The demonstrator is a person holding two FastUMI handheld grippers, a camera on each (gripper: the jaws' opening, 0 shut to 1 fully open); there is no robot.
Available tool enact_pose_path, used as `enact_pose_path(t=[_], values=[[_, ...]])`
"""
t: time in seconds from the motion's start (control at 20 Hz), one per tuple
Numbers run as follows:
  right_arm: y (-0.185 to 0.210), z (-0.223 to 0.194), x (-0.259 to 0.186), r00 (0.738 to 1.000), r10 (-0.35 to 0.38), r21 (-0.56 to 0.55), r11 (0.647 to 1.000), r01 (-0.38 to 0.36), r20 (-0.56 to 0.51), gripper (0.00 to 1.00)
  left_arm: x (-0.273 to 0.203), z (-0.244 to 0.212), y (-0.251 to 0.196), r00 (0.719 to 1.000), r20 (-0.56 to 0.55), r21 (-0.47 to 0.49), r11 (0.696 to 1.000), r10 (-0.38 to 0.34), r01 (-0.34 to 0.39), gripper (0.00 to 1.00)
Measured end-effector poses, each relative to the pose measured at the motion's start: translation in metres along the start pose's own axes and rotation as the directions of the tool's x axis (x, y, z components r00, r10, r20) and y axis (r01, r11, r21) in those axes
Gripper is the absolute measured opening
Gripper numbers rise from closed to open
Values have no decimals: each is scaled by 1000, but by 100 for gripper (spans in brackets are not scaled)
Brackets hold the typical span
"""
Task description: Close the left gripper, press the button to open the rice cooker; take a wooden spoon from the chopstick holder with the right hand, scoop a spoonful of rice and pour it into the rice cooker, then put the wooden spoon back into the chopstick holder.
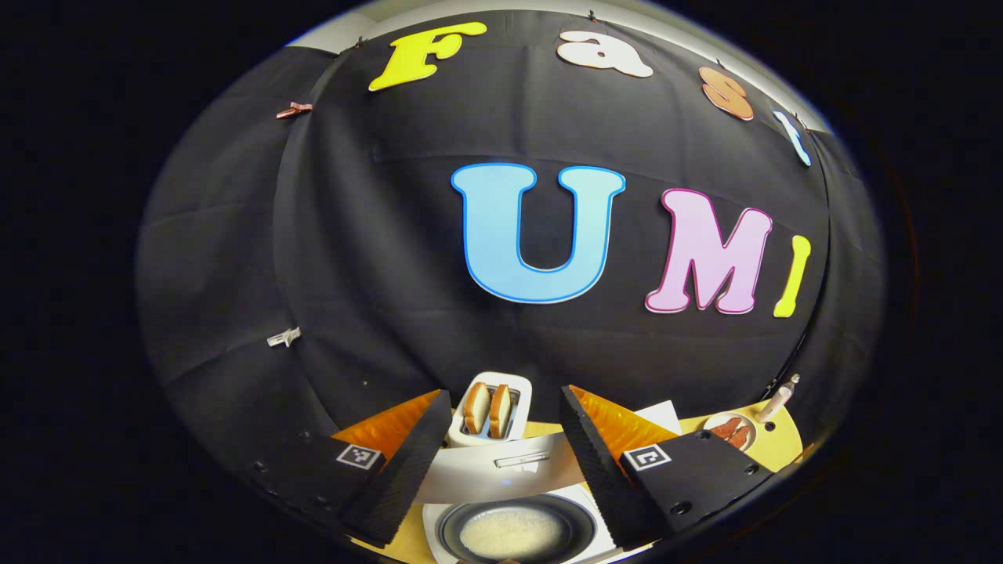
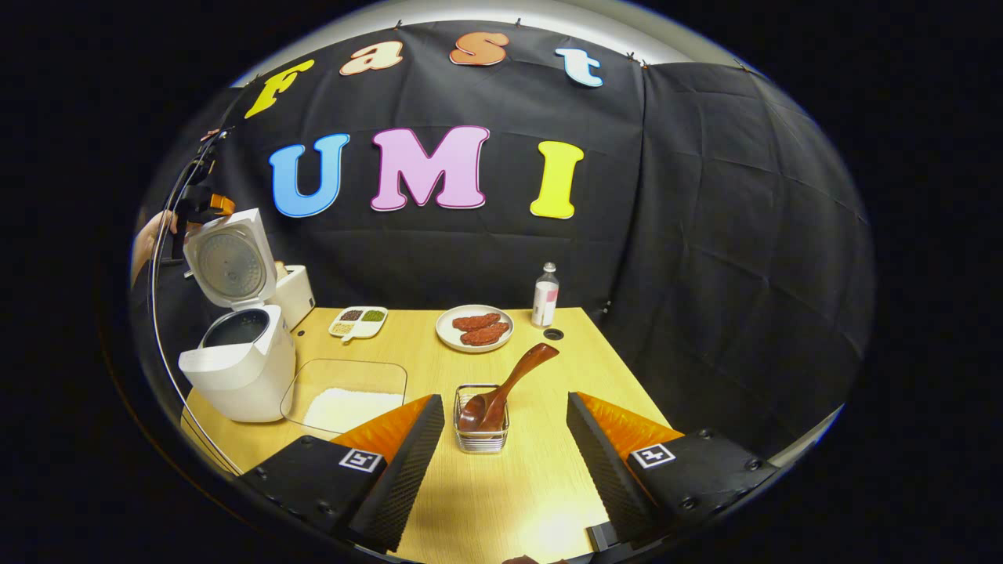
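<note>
No words or numbers can be read on any thing here. The bottle (image 2: 545, 295) at the far side of the table has a label, but it is too small to read. Each gripper finger has a small black-and-white square sign (image 2: 360, 460), with no letters.

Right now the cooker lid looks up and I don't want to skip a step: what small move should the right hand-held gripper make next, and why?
Probably ease the right hand-held gripper forward and close on the wooden spoon. The rice cooker already stands open with its lid raised, the spoon leans in the chopstick holder straight ahead between the open fingers, and nothing is gripped yet.
</note>
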State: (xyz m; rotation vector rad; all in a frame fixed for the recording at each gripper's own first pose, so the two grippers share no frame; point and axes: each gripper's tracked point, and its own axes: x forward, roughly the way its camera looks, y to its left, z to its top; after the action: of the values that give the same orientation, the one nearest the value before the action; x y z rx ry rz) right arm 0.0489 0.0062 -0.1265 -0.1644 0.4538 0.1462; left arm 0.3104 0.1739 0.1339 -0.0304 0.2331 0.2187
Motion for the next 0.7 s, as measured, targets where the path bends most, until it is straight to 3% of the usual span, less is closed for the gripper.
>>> enact_pose_path(t=[0.35,0.7], values=[[1,-8,-2,997,78,30,997,-78,4,99,-55,-74,-21,992,-125,-50,999,-19,13,97],[-9,-20,-2,992,124,41,992,-124,-12,99,-72,-157,-40,986,-165,-22,1000,2,-6,97]])
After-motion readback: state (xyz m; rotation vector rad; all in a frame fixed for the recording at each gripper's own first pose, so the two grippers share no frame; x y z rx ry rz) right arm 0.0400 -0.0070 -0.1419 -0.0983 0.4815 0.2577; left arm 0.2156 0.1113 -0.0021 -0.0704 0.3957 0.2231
